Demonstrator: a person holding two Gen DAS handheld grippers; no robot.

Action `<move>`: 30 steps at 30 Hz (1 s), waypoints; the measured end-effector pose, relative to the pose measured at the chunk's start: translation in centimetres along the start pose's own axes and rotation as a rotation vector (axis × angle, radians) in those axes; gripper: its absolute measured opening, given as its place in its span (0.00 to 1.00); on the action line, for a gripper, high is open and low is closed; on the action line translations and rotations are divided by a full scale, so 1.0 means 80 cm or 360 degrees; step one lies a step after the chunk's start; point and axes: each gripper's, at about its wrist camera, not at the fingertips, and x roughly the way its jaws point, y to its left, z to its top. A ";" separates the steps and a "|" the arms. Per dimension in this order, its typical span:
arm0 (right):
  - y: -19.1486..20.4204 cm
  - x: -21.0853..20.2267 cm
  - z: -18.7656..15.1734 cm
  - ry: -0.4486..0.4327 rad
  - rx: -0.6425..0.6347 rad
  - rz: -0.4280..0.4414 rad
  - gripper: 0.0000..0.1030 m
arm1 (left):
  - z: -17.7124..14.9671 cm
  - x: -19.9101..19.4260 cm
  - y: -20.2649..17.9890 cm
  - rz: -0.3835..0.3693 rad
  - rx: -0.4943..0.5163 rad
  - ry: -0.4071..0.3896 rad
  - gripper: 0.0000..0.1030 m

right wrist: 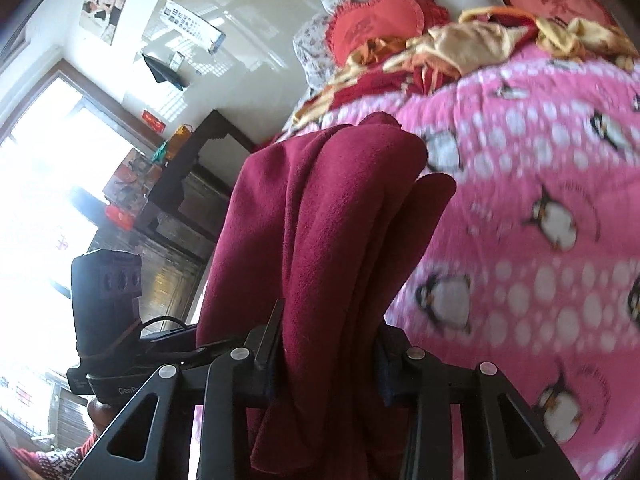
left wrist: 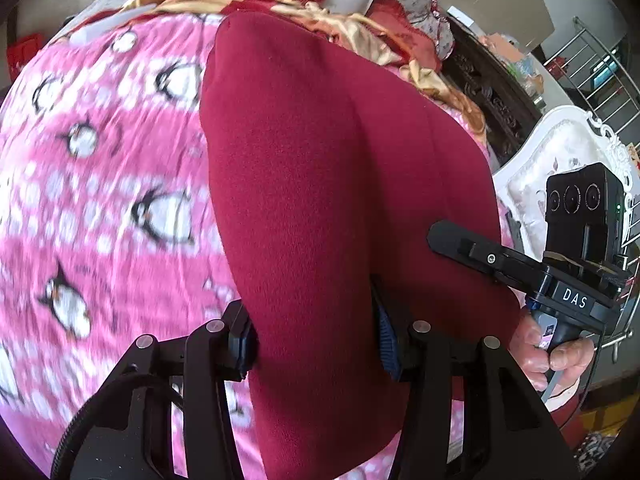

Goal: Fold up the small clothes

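Folding step: you hold the dark red garment off the bed, bunched in thick layers; I judge that you are carrying a fold over or about to lay it down.
Doing it well: keep both grips level so the edges meet, lower the cloth flat onto the pink penguin blanket, and let go only once the layers lie even.
Left hand-held gripper: lower centre of the left wrist frame, jaws partly closed and pressing on a thick bundle of the red cloth between the blue pads.
Right hand-held gripper: lower centre of the right wrist frame, jaws likewise clamped on several hanging layers of the garment.
Garment place: centre of both frames, above the blanket.
Risk: the bunched layers may slip unevenly.
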 end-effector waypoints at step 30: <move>-0.027 0.035 -0.036 0.0074 0.0130 -0.0131 0.36 | -0.034 0.025 0.013 0.0060 -0.0058 -0.0006 0.48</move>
